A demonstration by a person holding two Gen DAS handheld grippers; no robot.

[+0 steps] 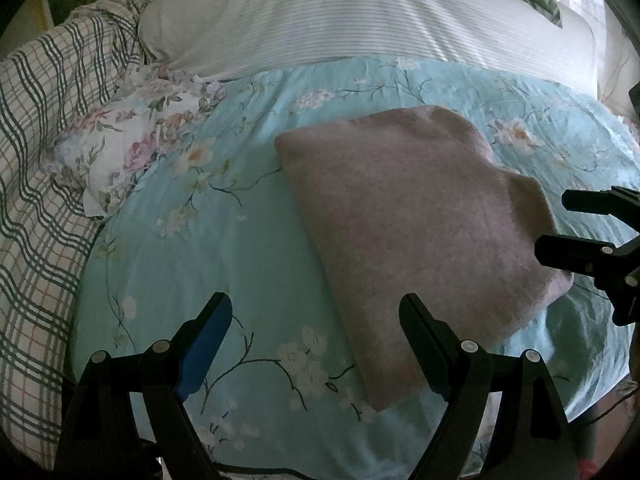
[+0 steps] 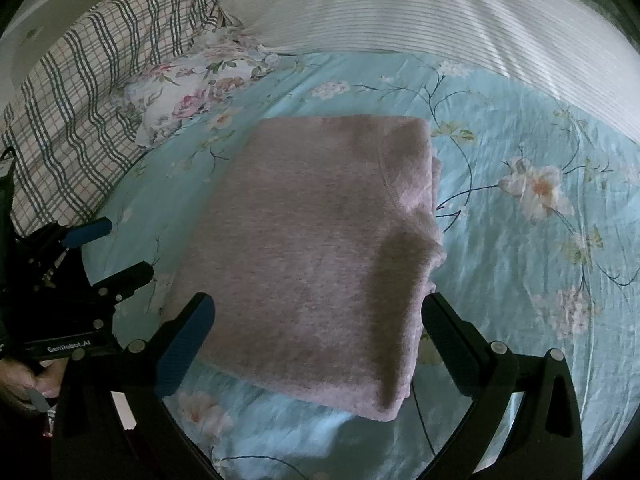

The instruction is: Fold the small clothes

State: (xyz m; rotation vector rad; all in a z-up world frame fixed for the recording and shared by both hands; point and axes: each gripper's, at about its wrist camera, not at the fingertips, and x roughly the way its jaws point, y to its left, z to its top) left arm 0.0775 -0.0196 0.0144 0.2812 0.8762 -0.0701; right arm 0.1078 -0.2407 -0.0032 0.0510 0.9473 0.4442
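Observation:
A pink fuzzy garment lies folded into a rough rectangle on the light blue floral bed sheet; it also fills the middle of the right wrist view. My left gripper is open and empty, its fingers astride the garment's near left edge. My right gripper is open and empty, just above the garment's near edge. The right gripper also shows at the right edge of the left wrist view, and the left gripper at the left of the right wrist view.
A white striped pillow lies across the back of the bed. A plaid blanket is bunched along the left side. A floral cloth lies crumpled between the blanket and the garment. Bare sheet lies right of the garment.

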